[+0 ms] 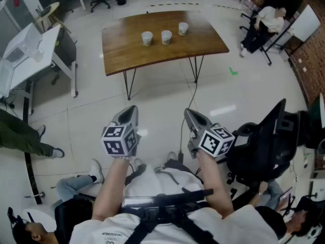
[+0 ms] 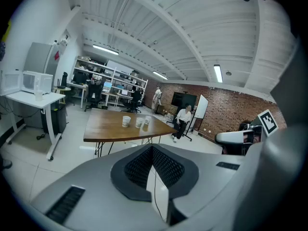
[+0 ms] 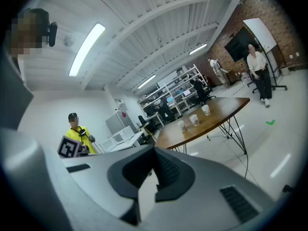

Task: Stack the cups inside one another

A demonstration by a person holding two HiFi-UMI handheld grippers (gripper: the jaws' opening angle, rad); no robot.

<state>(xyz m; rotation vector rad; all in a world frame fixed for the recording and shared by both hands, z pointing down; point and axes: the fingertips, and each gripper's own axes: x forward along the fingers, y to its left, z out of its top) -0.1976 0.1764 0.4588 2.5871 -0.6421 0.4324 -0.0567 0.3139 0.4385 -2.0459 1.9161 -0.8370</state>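
Three white paper cups (image 1: 147,38), (image 1: 166,36), (image 1: 183,28) stand apart in a row on a brown wooden table (image 1: 152,55) far ahead of me. My left gripper (image 1: 133,108) and right gripper (image 1: 188,112) are held side by side over the floor, well short of the table, both pointing towards it. In the left gripper view the cups (image 2: 126,121) are small in the distance beyond my left gripper (image 2: 152,147), whose jaws meet with nothing between them. The right gripper view shows the cups (image 3: 194,120) past my right gripper (image 3: 154,150), also shut and empty.
A white desk (image 1: 30,50) with a microwave stands at the left. A black office chair (image 1: 264,141) is close on my right. A person (image 1: 266,22) sits at the far right, and another in yellow (image 3: 77,134) stands to my left. A cable (image 1: 189,98) runs across the floor under the table.
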